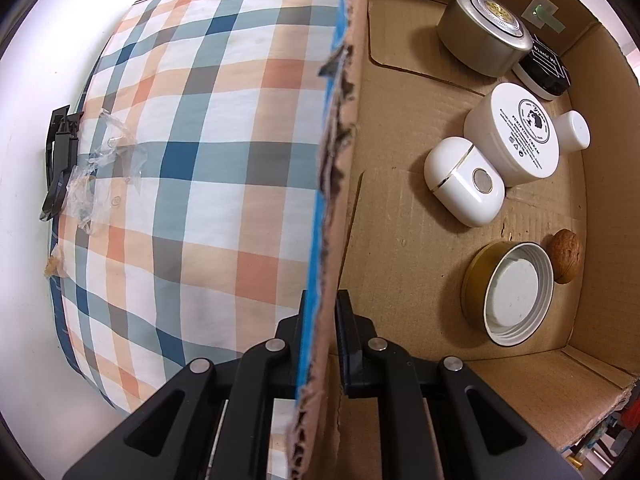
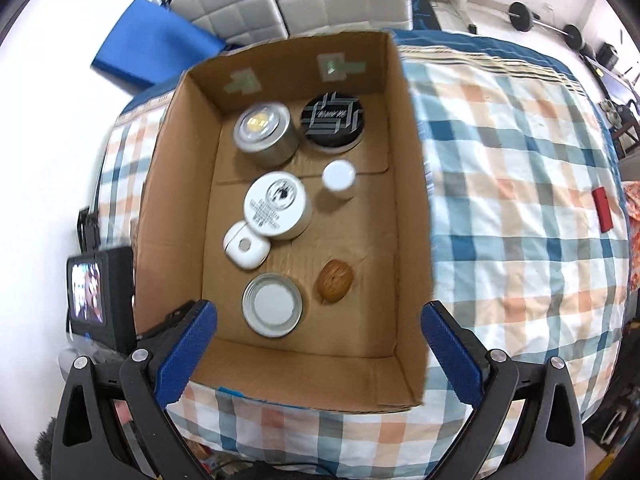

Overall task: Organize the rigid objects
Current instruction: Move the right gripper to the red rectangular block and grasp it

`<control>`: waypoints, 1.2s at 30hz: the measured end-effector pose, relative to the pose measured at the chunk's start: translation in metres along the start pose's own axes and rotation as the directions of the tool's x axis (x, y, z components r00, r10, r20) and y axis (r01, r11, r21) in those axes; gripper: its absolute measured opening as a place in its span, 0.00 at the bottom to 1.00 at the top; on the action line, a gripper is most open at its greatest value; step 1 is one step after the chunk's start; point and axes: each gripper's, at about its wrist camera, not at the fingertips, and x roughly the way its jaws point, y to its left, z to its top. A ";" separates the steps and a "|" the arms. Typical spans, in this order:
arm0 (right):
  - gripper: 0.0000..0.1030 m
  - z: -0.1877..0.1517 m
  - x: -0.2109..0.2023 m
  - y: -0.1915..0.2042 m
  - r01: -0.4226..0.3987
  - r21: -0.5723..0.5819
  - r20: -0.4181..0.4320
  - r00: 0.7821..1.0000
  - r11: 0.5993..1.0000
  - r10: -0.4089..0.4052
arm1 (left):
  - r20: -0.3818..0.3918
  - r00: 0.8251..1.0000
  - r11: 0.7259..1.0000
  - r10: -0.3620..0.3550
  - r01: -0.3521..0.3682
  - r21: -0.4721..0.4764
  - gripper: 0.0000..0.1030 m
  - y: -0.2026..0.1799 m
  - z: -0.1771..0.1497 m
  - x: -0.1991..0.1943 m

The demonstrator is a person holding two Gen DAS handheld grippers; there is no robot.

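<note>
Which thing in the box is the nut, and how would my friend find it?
Look inside the open cardboard box on the checked bedspread. Along its right side, in the near row, the walnut lies beside an upturned metal lid. It is the only brown, wrinkly, egg-shaped thing; everything else there is a smooth round jar, cap or white case.

Checked bedspread, home gym behind.
I see a barbell (image 2: pixel 545 21), blue bag (image 2: pixel 150 50), and crumpled plastic wrap (image 1: pixel 102 168).
</note>
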 end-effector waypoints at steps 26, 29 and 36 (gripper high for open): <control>1.00 0.042 0.071 -0.386 0.092 0.847 0.112 0.932 0.524 -0.345 | 0.005 1.000 0.999 -0.003 0.003 -0.032 0.09 0.008 -0.002 0.003; 1.00 0.033 0.080 -0.412 0.051 0.900 0.111 0.935 0.434 -0.338 | 0.006 1.000 0.999 -0.002 0.003 -0.035 0.09 0.009 -0.002 0.004; 0.99 0.044 0.088 -0.423 0.111 0.923 0.040 0.925 0.368 -0.378 | -0.001 1.000 0.999 -0.005 0.005 -0.044 0.09 0.012 -0.001 0.005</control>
